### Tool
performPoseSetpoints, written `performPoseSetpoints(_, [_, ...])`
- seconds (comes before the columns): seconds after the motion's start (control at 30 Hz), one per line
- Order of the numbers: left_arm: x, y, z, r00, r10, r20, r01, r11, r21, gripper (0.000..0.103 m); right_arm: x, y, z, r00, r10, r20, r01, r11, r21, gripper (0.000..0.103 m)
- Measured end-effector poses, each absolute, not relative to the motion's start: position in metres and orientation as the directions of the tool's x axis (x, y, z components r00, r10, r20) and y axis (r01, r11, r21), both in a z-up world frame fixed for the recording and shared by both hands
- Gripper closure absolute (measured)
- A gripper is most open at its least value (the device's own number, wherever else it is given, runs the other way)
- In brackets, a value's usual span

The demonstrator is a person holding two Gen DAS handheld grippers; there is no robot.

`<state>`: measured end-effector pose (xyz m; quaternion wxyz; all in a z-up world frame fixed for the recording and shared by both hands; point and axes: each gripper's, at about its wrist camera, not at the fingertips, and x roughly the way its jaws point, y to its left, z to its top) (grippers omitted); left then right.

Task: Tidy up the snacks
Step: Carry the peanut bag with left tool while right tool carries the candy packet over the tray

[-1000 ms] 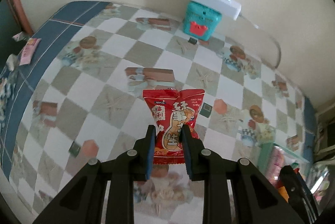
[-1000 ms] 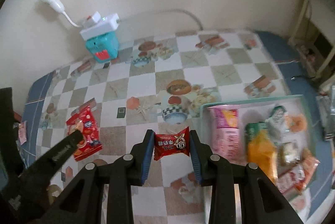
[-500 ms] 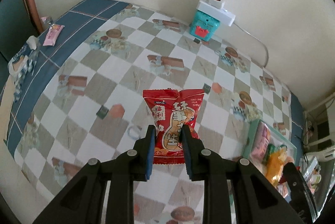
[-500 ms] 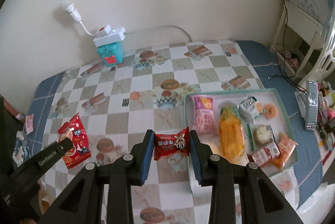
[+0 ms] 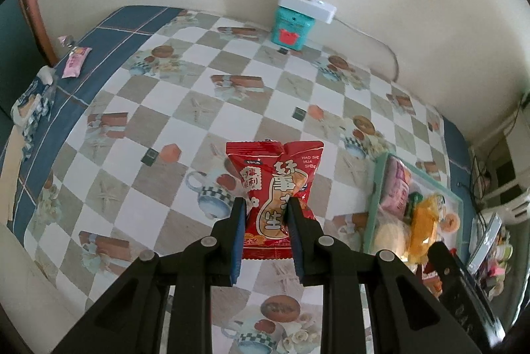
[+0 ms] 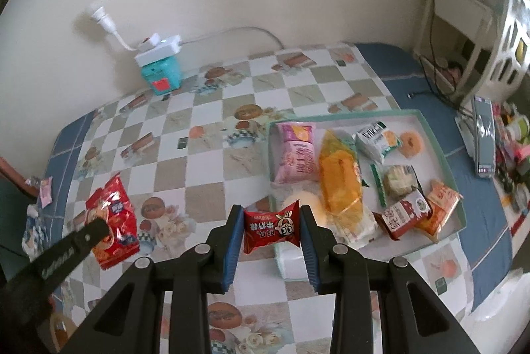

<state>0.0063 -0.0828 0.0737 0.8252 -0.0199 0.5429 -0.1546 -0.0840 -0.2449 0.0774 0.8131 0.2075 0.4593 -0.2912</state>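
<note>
The right wrist view shows the whole tray (image 6: 427,115) and its contents: a pink packet (image 6: 293,155), an orange packet (image 6: 339,178), a white-and-green packet (image 6: 376,138), a round biscuit (image 6: 410,142) and a small red carton (image 6: 405,216). The left wrist view shows only the near edge of the tray (image 5: 377,185), at its right margin. The left wrist view also shows a pink wrapper (image 5: 75,62) on the blue border of the tablecloth (image 5: 232,79), and a teal box (image 5: 291,29) against the wall with a white power strip (image 5: 306,2) on top.

The left gripper (image 5: 267,208) is held above the tablecloth, to the left of the tray, fingers pointing toward the wall. Its fingers are closed to a narrow gap on the lower half of a red peanut bag (image 5: 276,191), which stands upright between the pads. In the right wrist view the same bag (image 6: 112,218) appears at the lower left, behind one black finger of the left gripper.

The right gripper (image 6: 271,228) is held above the near left corner of the tray. Its fingers are set at a medium gap and clamp a small red candy packet (image 6: 272,228) by its two ends. The packet hangs clear of the table. Whether it is directly over the tray rim is hard to judge from this angle.
</note>
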Motion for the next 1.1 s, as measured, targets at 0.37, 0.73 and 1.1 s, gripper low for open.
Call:
performPoseSetpoints(0.37, [-0.044, -0.162, 0.070, 0.320, -0.359, -0.877, 0.450, 0.872, -0.192, 0.077, -0.138, -0.332, 0.052, 0.260, -0.331, -0.907, 0.829, 0.558, 0.034, 0.068])
performPoseSetpoints(0.73, [-0.090, -0.229, 0.055, 0.247, -0.404, -0.881, 0.599, 0.778, -0.189, 0.077, -0.164, -0.369, 0.048, 0.250, -0.323, -0.913, 0.868, 0.493, 0.063, 0.067])
performPoseSetpoints(1.1, [-0.092, -0.254, 0.026, 0.209, -0.378, -0.902, 0.629, 0.758, -0.172, 0.077, -0.144, -0.372, 0.001, 0.199, -0.208, -0.958, 0.843, 0.535, 0.059, 0.066])
